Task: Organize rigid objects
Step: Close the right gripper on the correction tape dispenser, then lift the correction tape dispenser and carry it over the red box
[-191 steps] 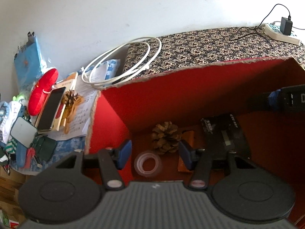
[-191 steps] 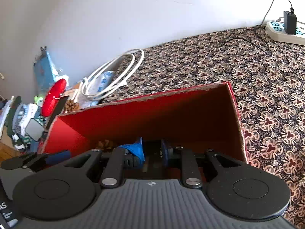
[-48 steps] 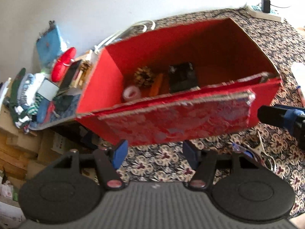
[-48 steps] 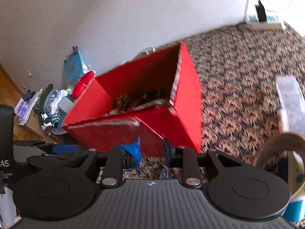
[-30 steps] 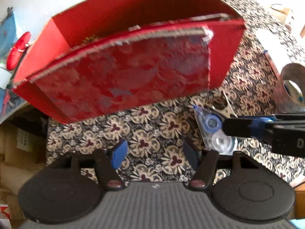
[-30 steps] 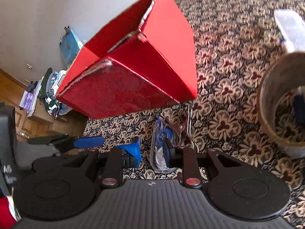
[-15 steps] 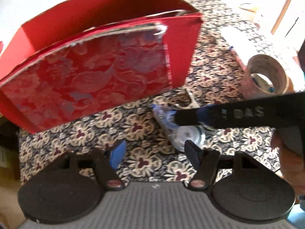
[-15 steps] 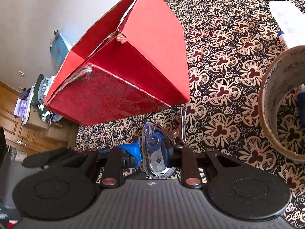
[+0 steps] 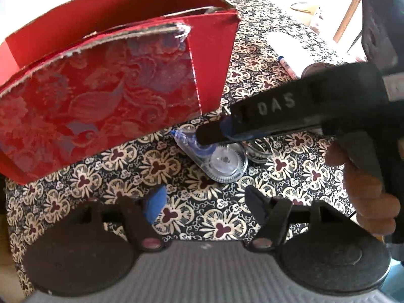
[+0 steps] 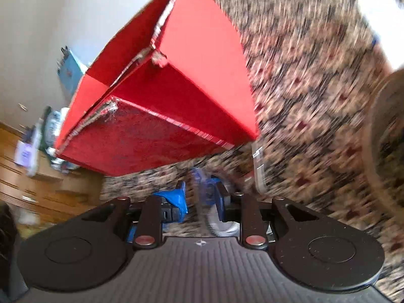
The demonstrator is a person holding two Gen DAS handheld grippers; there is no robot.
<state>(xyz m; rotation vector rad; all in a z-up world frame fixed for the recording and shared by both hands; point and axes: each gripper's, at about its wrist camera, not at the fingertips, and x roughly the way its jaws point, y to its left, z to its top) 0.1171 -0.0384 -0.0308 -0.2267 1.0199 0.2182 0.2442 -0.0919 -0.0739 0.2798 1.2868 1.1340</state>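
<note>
A clear correction-tape dispenser point(image 9: 222, 160) with blue reels lies on the patterned cloth just in front of the red box point(image 9: 106, 96). My right gripper point(image 10: 199, 197) reaches in from the right, and its dark finger point(image 9: 217, 132) lies over the dispenser's near end. In the blurred right wrist view the dispenser point(image 10: 203, 186) stands between the blue pads, with a narrow gap still showing on the left side. My left gripper point(image 9: 204, 203) hovers open just short of the dispenser, with nothing between its fingers.
A metal clip-like tool point(image 9: 257, 149) lies right of the dispenser. A brown tape roll point(image 10: 386, 139), a pen point(image 9: 285, 63) and a white packet point(image 9: 290, 48) sit further right. A hand point(image 9: 366, 189) grips the right tool. The red box point(image 10: 176, 101) fills the left.
The right gripper has come down and forward, so the dispenser now sits between its fingers. The left view has tilted and the right tool looms larger in it.
</note>
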